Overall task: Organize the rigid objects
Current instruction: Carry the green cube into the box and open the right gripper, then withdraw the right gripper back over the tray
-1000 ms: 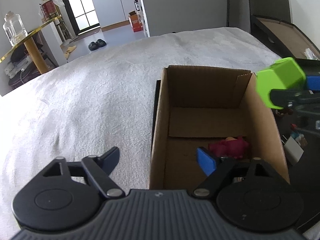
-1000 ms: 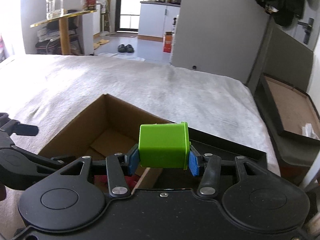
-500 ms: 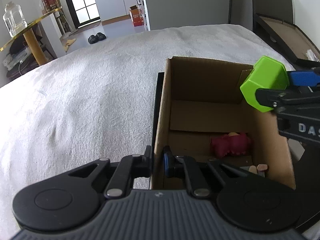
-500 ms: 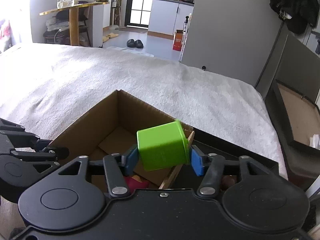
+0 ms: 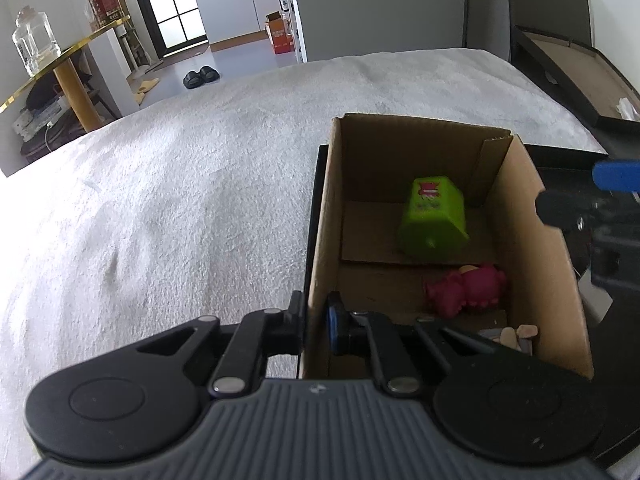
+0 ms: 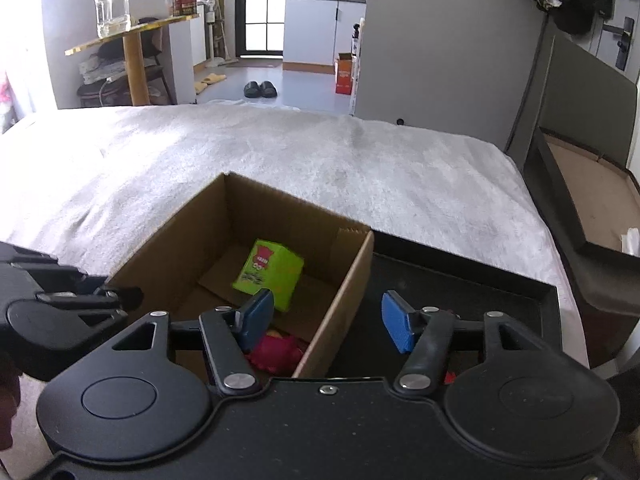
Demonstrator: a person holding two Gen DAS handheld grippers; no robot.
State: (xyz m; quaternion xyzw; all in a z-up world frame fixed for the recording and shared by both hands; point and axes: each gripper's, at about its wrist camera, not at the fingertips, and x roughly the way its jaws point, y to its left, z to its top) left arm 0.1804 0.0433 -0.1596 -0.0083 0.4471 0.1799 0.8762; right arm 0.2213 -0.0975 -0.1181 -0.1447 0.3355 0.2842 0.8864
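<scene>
Block [image 5: 434, 218] in box [image 5: 544, 264] far end; plush [image 5: 466, 288] nearer, w/ box on tray [image 6: 460, 276].

In my right wrist view the brown cardboard box [image 6: 340, 280] fills the lower middle of the frame, open at the top. On its floor, toward the far end, a lime-green block [image 6: 268, 272] lies tipped on its side, a red printed label facing up. Nearer me, at the frame's lower centre, a magenta toy [image 6: 276, 354] rests on the box floor.

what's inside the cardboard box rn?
Cardboard box holds a green block lying near the far end and a pink toy nearer. Small pale pieces sit by the near wall; that corner is partly hidden.
</scene>
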